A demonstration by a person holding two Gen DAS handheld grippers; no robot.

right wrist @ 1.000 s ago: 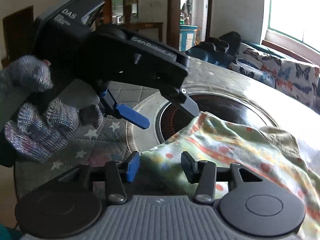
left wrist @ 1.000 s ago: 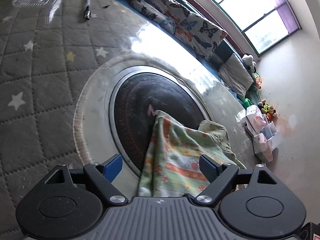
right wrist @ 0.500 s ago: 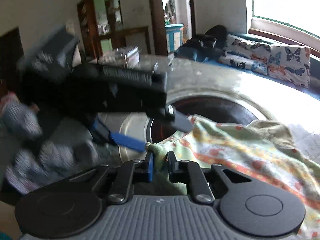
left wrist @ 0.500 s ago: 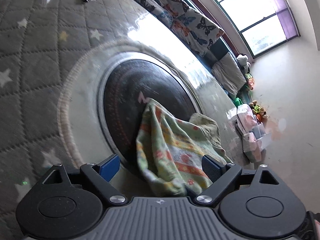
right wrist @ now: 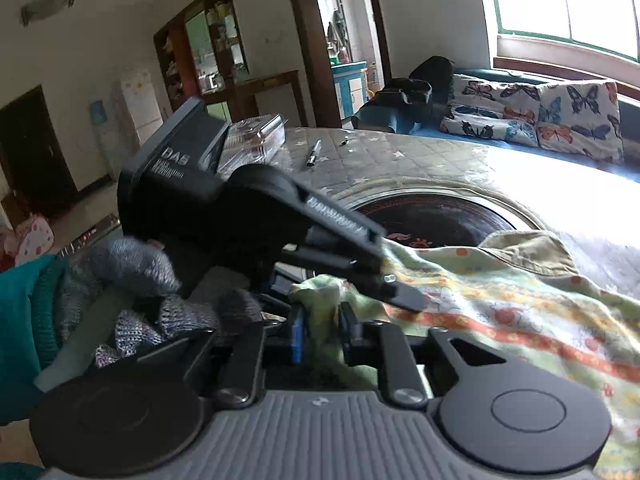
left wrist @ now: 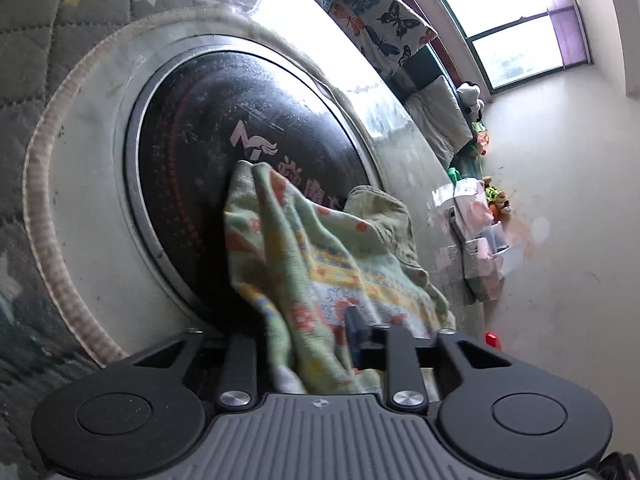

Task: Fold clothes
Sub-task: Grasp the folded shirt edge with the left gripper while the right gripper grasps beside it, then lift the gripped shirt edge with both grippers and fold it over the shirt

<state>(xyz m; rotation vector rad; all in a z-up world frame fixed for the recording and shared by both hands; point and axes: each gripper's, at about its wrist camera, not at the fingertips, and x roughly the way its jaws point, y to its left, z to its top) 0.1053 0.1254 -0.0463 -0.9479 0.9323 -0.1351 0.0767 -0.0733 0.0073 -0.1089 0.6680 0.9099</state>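
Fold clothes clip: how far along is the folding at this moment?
Early. Done: both grippers have hold of the floral cloth; the right gripper is shut on a bunched edge, and the left gripper is closed on cloth beside it. In hand: lifting that edge. Left: the cloth lies rumpled over the dark round plate, with no neat fold visible.

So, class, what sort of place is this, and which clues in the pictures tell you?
Probably a home living room: a sofa with butterfly cushions under a window, a wooden cabinet, and a quilted table holding the cloth.
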